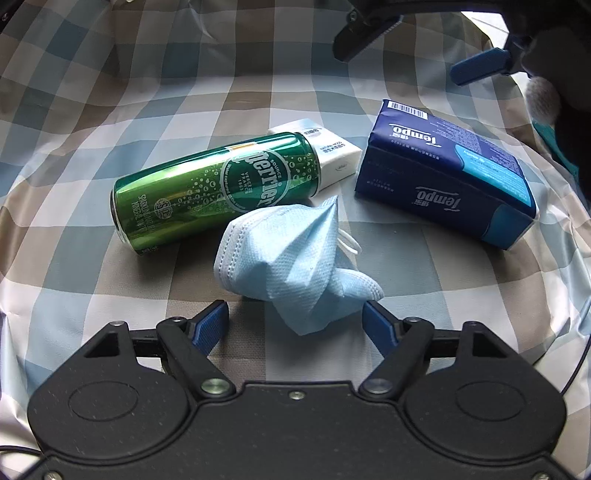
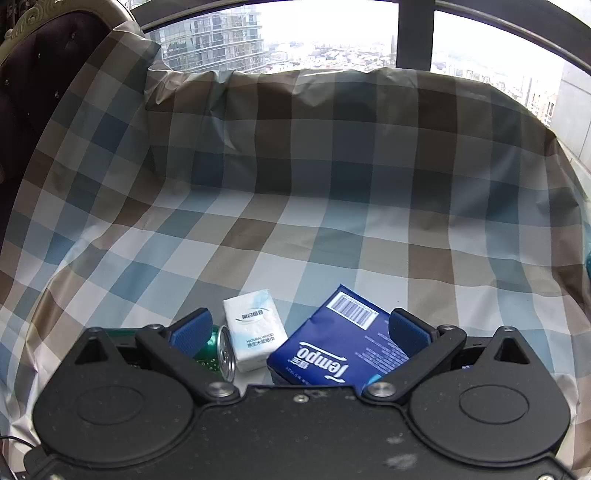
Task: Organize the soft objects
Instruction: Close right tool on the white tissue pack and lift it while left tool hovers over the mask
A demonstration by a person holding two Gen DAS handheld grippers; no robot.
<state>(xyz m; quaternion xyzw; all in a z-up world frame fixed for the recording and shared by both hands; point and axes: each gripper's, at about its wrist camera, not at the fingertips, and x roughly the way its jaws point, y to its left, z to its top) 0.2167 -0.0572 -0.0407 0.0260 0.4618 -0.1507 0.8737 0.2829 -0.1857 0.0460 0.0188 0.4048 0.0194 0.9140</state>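
Note:
A crumpled light-blue face mask lies on the checked cloth just ahead of my left gripper. Its jaws stand open, with the mask's near end between the blue pads; the left pad is clear of it. Behind the mask lies a green Perrier can on its side, with a small white tissue pack at its top end and a dark-blue Tempo tissue pack to the right. My right gripper hangs open over the Tempo pack and the white pack, holding nothing; it shows in the left wrist view at the top right.
The checked cloth covers a seat and rises up its back and sides. A dark padded chair stands at the far left. A window with city buildings lies behind. A furry object and teal fabric sit at the right edge.

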